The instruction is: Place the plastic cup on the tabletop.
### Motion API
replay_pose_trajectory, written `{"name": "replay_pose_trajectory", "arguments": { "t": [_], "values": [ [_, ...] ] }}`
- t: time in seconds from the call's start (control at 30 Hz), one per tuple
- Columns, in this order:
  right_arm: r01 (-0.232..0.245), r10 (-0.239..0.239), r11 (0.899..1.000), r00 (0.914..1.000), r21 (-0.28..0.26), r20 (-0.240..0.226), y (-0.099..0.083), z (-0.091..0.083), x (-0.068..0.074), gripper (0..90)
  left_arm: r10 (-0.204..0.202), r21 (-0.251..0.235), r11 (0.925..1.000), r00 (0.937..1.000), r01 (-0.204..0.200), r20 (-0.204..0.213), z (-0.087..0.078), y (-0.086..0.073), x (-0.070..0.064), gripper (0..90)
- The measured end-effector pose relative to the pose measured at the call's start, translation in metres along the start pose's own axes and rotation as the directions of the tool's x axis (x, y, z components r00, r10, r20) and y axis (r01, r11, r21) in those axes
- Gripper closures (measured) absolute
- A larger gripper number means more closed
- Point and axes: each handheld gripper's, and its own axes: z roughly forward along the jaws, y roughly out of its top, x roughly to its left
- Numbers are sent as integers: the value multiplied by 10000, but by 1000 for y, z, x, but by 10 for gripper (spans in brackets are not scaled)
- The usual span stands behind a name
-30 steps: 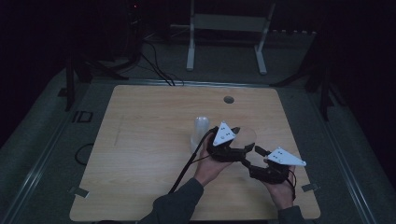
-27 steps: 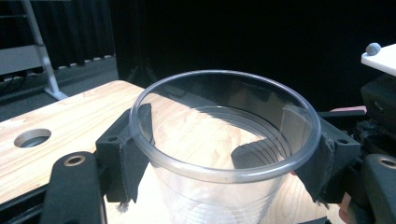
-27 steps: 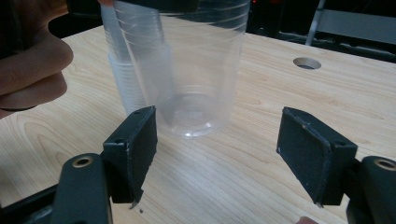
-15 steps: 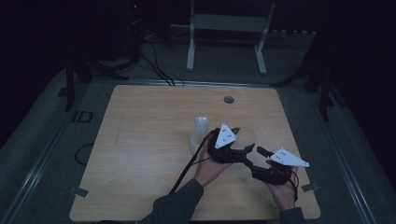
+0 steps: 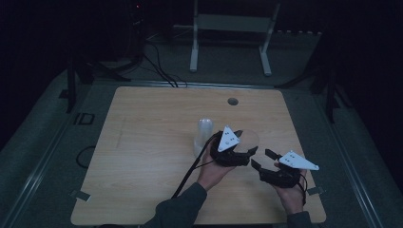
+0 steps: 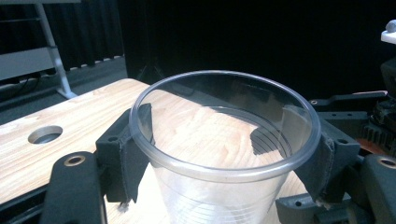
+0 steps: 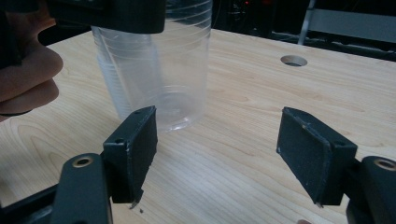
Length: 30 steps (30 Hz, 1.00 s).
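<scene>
One clear plastic cup clamped upright in the left tongs.
The cup was gripped just below its rim by both jaws, near the middle of the wooden surface, beside a stack of cups. The right tongs were held agape, empty, just beside.

Clear cup's base below frame edge

Dark lab: wooden table, metal stand, floor cables.
</scene>
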Motion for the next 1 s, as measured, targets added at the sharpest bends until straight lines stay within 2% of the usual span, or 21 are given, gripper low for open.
{"name": "replay_pose_trajectory", "arguments": {
  "t": [0.3,1.0],
  "values": [
    [-91,92,9999,9999,-85,114,0,-6,-5,287,179,191,9997,9998,-180,59,2,-5,-2,267],
    [-347,359,9991,9982,-262,472,-1,-15,-13,289,29,169,9999,10000,-30,48,2,-21,-1,267]
  ]
}}
